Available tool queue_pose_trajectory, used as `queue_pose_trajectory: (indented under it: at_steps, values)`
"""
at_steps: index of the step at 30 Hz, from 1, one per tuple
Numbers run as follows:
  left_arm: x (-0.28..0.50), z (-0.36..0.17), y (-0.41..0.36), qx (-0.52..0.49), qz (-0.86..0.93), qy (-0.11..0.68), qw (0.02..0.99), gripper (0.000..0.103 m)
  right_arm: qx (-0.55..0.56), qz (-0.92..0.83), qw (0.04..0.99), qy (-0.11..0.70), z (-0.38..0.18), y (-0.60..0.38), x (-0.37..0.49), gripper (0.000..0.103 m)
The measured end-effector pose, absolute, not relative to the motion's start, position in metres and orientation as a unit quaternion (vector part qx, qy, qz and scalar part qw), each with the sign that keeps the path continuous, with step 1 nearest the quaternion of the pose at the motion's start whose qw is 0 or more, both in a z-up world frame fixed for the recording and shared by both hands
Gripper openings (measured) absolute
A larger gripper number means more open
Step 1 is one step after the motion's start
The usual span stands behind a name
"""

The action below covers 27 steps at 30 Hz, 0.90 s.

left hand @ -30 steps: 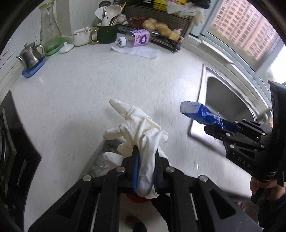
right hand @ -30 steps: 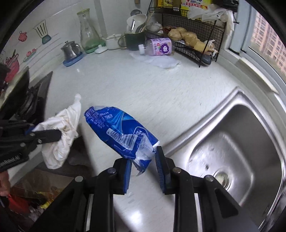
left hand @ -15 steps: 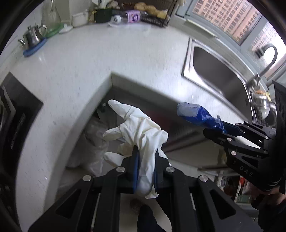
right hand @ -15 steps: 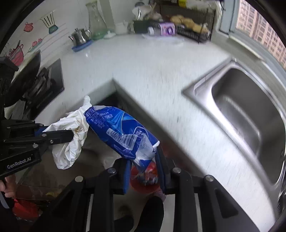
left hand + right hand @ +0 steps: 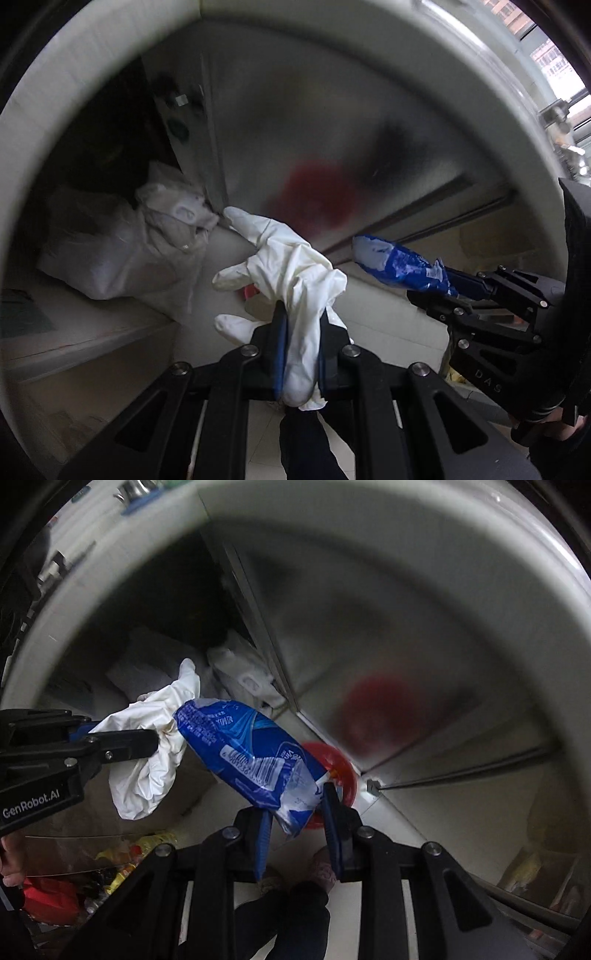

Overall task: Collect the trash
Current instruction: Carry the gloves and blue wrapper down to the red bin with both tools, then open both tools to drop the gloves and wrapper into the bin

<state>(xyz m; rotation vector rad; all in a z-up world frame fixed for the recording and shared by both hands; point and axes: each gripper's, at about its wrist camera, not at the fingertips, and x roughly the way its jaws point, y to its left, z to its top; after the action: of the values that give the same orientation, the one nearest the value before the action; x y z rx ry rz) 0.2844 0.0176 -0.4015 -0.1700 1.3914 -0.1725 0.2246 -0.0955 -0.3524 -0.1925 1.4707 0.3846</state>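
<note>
Cream-white rubber glove (image 5: 291,273); crumpled plastic wrapper (image 5: 255,760) blue with white print and barcode; round plastic bin (image 5: 340,764) red; gripper pads (image 5: 280,343) blue.

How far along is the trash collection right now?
Done: both pieces are picked up. In hand: the left gripper is shut on the white glove, and the right gripper on the blue wrapper. Left: dropping both, likely into the red bin below.

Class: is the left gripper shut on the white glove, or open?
Shut: the left gripper pinches the white glove between its pads.
</note>
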Motion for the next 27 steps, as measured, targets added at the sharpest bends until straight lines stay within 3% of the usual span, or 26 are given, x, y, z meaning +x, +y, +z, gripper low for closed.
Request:
queue_pose_trajectory:
  at_steps: [17,27]
  values:
    - [0.296,-0.672,-0.013,-0.053,-0.101,0.682,0.723,0.011,-0.084,0.145,0.686,0.708,-0.625,-0.119,0.230,0.024]
    - [0.306,-0.730,-0.021,-0.044,-0.095,0.682,0.724,0.015,-0.083,0.134,0.678,0.718,-0.691,-0.126,0.225,0.024]
